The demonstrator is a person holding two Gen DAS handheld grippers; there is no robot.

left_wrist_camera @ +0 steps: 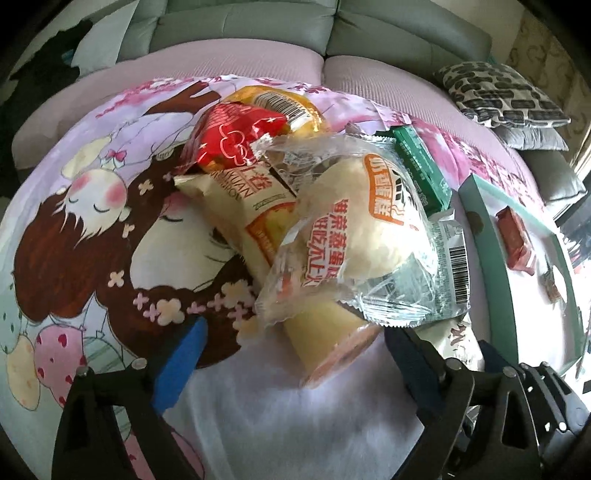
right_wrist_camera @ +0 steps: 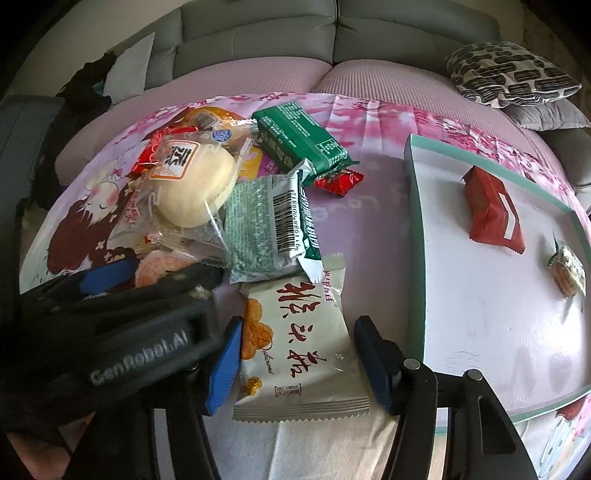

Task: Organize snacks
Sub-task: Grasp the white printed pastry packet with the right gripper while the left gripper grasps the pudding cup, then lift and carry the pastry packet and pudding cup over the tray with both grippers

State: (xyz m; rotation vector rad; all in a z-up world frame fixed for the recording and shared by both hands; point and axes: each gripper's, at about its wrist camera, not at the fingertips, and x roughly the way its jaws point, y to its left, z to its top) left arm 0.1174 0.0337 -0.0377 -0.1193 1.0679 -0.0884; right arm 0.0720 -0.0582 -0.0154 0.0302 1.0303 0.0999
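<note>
A heap of snack packets lies on a cartoon-print cloth. My left gripper is open, its blue pads either side of a yellow cup-shaped snack. Over that cup lies a clear-wrapped steamed cake. In the right wrist view, my right gripper has both pads against the sides of a white snack packet that rests on the cloth. The left gripper shows there too, at the pile's near left. A white tray with a teal rim holds a red packet and a small wrapped sweet.
The pile also holds a green packet, a grey-green barcode packet, a small red sweet and a red bag. Behind are a grey sofa and a patterned cushion. Bare cloth lies between pile and tray.
</note>
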